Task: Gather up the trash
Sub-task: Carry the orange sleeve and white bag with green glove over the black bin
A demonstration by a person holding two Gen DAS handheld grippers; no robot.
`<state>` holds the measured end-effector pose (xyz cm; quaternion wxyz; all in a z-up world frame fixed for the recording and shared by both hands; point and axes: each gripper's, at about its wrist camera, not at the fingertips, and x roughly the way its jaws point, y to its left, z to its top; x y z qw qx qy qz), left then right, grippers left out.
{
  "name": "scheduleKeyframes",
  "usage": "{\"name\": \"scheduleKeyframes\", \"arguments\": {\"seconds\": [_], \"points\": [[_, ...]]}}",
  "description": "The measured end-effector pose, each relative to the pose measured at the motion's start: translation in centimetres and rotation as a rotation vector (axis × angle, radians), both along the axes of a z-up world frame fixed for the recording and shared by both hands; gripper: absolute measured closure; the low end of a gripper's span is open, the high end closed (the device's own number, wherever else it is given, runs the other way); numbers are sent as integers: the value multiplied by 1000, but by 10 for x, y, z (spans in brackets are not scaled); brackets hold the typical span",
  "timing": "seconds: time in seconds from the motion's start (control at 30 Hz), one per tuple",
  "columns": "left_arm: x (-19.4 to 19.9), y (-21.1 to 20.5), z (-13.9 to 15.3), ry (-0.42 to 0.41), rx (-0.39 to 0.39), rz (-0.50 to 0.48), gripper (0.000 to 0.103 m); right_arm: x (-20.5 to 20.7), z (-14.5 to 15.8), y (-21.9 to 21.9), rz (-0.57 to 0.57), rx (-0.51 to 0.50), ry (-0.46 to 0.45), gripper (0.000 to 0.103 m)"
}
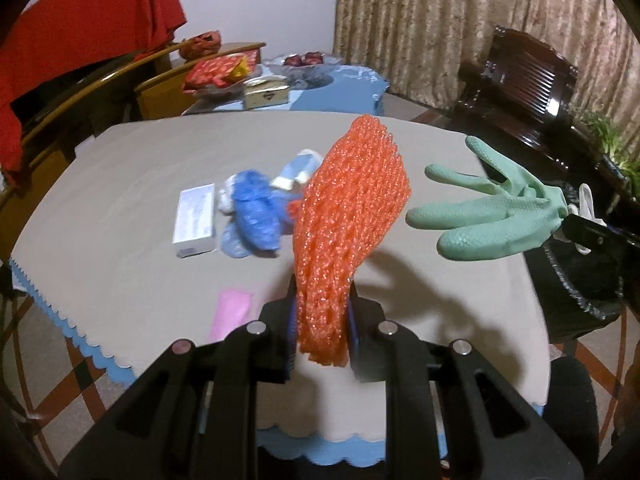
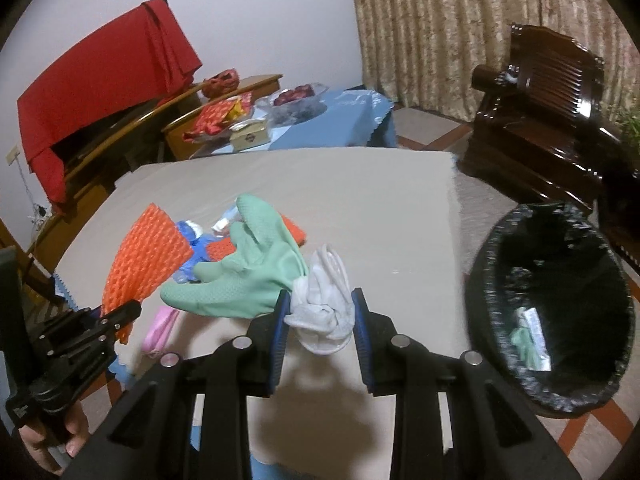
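- Holding trash in both grippers above the table [image 2: 392, 200]: left gripper [image 1: 322, 320] pinches an orange foam net [image 1: 352, 216]; right gripper [image 2: 320, 316] pinches a green glove [image 2: 248, 276] by its white cuff.
- Lined bin [image 2: 556, 312], right of the table, already holds scraps.
- Left on the table: blue bag [image 1: 252, 212], white box [image 1: 195, 220], pink packet [image 1: 232, 312].
- Nothing blocks the bin.

Beige curtain [image 2: 460, 32], white wall [image 1: 256, 0], dark wooden chair [image 2: 548, 80].
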<state>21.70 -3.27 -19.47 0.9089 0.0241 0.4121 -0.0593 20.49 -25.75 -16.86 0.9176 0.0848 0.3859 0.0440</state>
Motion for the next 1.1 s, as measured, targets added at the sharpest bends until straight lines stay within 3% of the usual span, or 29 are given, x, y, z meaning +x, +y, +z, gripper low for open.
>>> {"name": "scheduleKeyframes", "arguments": {"seconds": [0.47, 1.1], "points": [[-5, -100, 8, -14, -10, -88, 84, -28, 12, -86, -114, -44, -22, 73], [-3, -237, 3, 6, -2, -171, 84, -43, -7, -219, -267, -62, 2, 73]]}}
